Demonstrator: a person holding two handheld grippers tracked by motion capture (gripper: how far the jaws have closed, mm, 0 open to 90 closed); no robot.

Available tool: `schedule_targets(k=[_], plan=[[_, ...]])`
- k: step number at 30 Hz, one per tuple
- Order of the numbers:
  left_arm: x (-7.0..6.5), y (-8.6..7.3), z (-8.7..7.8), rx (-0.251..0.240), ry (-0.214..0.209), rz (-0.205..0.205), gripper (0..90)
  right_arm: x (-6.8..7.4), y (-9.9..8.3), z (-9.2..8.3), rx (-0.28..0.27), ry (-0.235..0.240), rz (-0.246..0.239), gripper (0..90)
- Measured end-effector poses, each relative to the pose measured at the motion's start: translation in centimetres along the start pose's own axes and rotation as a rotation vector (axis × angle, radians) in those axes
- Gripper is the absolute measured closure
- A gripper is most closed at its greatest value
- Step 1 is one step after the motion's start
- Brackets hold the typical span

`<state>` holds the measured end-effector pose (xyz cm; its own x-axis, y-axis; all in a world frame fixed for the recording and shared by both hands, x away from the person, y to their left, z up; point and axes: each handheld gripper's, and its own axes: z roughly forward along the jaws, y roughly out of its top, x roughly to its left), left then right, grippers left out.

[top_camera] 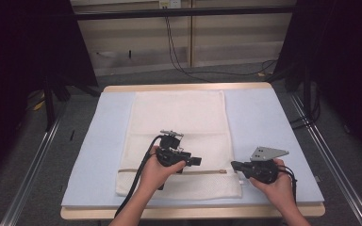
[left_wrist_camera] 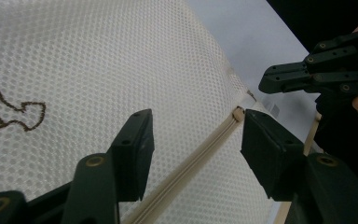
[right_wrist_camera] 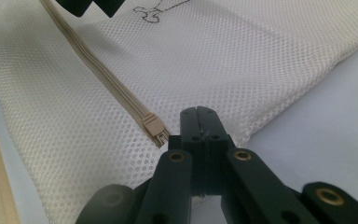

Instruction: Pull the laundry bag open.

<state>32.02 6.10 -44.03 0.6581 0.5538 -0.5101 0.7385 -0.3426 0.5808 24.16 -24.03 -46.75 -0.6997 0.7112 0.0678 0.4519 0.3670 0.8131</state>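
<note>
1. Two hand-held grippers work low over a white mesh laundry bag [top_camera: 179, 127] that lies flat on a pale blue mat [top_camera: 264, 122] covering the desk [top_camera: 188, 87].
2. One beige zipper [top_camera: 202, 172] runs across the bag near its near edge, and its closed line crosses the left gripper view [left_wrist_camera: 191, 158] diagonally.
3. The left gripper [top_camera: 195, 161], held in the person's left hand [top_camera: 158, 172], sits over the middle of the bag just above the zipper line.
4. Its fingers [left_wrist_camera: 133, 154] stand wide apart, one on each side of the zipper, with mesh showing between them; whether they touch the cloth cannot be told.
5. The right gripper [top_camera: 234, 165], held in the right hand [top_camera: 275, 181], points at the bag's right edge by the zipper's end.
6. Its fingers [right_wrist_camera: 200, 126] are pressed together, their tips just beside the beige zipper slider [right_wrist_camera: 153, 127]; whether anything is pinched between them cannot be told.
7. A brown line drawing [left_wrist_camera: 4, 116] is printed on the mesh, seen at the left of the left gripper view.
8. A grey three-cornered plate [top_camera: 267, 152] tops the right gripper, and a black cable [top_camera: 136, 183] trails from the left one toward the near desk edge.
</note>
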Motion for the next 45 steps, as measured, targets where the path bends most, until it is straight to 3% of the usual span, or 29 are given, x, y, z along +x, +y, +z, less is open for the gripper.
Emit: schedule_targets(k=[1,3,4,5,6,9,10,13,15,16,17,18,19,24,26,28,29,36,41,45], plan=[[-0.1,0.1,0.2,0.005,-0.007,-0.025,47.3,0.0,0.0,0.0,0.004,-0.002,-0.002,90.0],[-0.1,0.2,0.6,0.029,-0.014,-0.031,50.6,-0.1,0.0,0.0,0.009,0.002,-0.002,90.0],[-0.1,0.2,1.0,0.04,-0.022,-0.073,52.8,-0.1,0.0,0.0,0.013,0.001,-0.008,90.0],[-0.1,0.2,1.0,0.04,-0.022,-0.073,54.2,-0.1,0.0,0.0,0.013,0.001,-0.008,90.0],[-0.1,0.3,1.3,0.065,-0.04,-0.106,54.2,-0.1,0.0,0.0,0.014,0.001,-0.012,90.0],[-0.3,0.5,2.0,0.098,-0.058,-0.129,57.7,0.0,-0.1,0.0,0.024,0.001,-0.011,90.0],[-0.5,0.5,2.2,0.098,-0.065,-0.154,58.6,0.0,-0.1,0.0,0.026,-0.002,-0.013,90.0],[-0.6,0.6,2.7,0.121,-0.078,-0.144,58.7,0.0,-0.2,0.1,0.039,0.004,-0.017,90.0],[-1.0,0.6,3.6,0.148,-0.095,-0.167,59.8,0.2,-0.2,0.2,0.044,0.007,-0.025,90.0],[-1.1,0.6,3.9,0.157,-0.084,-0.149,59.9,0.2,-0.2,0.3,0.047,0.011,-0.027,90.0],[-1.1,0.6,3.9,0.157,-0.084,-0.149,60.2,0.2,-0.2,0.3,0.047,0.011,-0.027,90.0],[-1.4,0.6,4.3,0.138,-0.087,-0.176,60.2,0.2,-0.3,0.3,0.049,0.012,-0.03,90.0],[-1.4,0.6,4.5,0.162,-0.104,-0.168,60.9,0.3,-0.3,0.4,0.06,0.015,-0.032,90.0],[-1.8,0.6,5.4,0.163,-0.105,-0.165,63.3,0.3,-0.5,0.6,0.079,0.019,-0.038,90.0],[-2.0,0.5,5.7,0.169,-0.117,-0.2,65.1,0.4,-0.5,0.7,0.081,0.016,-0.038,90.0],[-2.1,0.5,5.9,0.174,-0.103,-0.185,65.2,0.3,-0.5,0.7,0.081,0.018,-0.037,90.0],[-2.3,0.5,6.1,0.168,-0.107,-0.21,65.7,0.3,-0.5,0.7,0.085,0.018,-0.035,90.0],[-2.9,0.5,7.4,0.19,-0.06,-0.208,70.9,0.3,-0.5,1.0,0.096,0.022,-0.034,90.0],[-2.9,0.5,8.1,0.199,-0.063,-0.207,74.1,0.4,-0.6,1.2,0.103,0.028,-0.032,90.0],[-3.2,0.4,8.6,0.191,-0.068,-0.235,77.1,0.4,-0.7,1.3,0.108,0.026,-0.036,90.0]])
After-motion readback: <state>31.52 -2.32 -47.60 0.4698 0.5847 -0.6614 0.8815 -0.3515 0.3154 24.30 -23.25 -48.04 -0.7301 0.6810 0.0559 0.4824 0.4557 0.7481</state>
